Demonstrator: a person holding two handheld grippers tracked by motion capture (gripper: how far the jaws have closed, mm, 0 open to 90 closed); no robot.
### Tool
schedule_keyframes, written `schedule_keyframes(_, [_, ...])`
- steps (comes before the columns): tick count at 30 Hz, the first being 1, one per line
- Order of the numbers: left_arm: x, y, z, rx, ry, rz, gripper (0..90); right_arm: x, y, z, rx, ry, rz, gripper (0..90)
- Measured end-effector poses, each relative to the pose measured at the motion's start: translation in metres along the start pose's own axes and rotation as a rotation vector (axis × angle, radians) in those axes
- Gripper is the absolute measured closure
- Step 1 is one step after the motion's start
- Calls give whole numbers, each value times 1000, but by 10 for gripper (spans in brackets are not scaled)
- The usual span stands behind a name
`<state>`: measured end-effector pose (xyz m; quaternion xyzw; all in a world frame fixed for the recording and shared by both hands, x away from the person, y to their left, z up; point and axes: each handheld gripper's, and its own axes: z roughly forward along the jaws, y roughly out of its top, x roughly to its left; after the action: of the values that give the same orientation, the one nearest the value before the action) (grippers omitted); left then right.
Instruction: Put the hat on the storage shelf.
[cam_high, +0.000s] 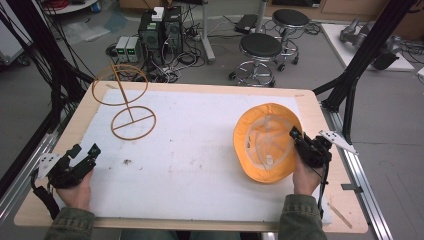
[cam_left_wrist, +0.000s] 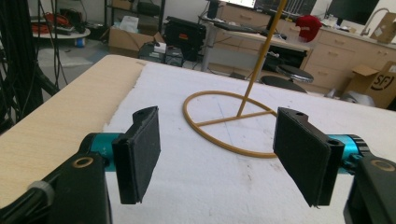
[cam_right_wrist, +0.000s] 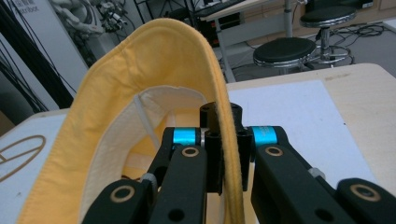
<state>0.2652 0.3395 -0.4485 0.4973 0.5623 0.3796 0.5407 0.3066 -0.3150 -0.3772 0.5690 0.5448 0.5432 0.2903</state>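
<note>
A: How should the step in hand be done well?

B: The right gripper (cam_high: 298, 139) is clamped on the brim of the yellow hat (cam_high: 266, 142), which lies upside down on the white mat (cam_high: 200, 150) at the right side of the table (cam_high: 325, 125). In the right gripper view the brim (cam_right_wrist: 229, 140) is seen pinched between the two jaws. It is judged that the hat should be lifted slowly, so that the soft brim is not pulled out of the grip. The left gripper (cam_high: 85, 155) is held with its jaws wide apart and nothing between them, near the front left corner. Farther away the wooden hat stand (cam_high: 131, 117) is placed, well apart from the hat. Its top ring (cam_high: 120, 85) is probably the goal, so the hat must be turned over before it is set there.

A: Can any writing be read?

B: Only "SF" on a cardboard box (cam_left_wrist: 380, 84) far behind the table is read; the rest is too small.
</note>
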Motion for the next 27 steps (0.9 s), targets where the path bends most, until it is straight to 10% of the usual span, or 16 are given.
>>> schedule_keyframes(27, [6,1,1,-5,-5,-37,321,84,76,10,-161,0,-155,875])
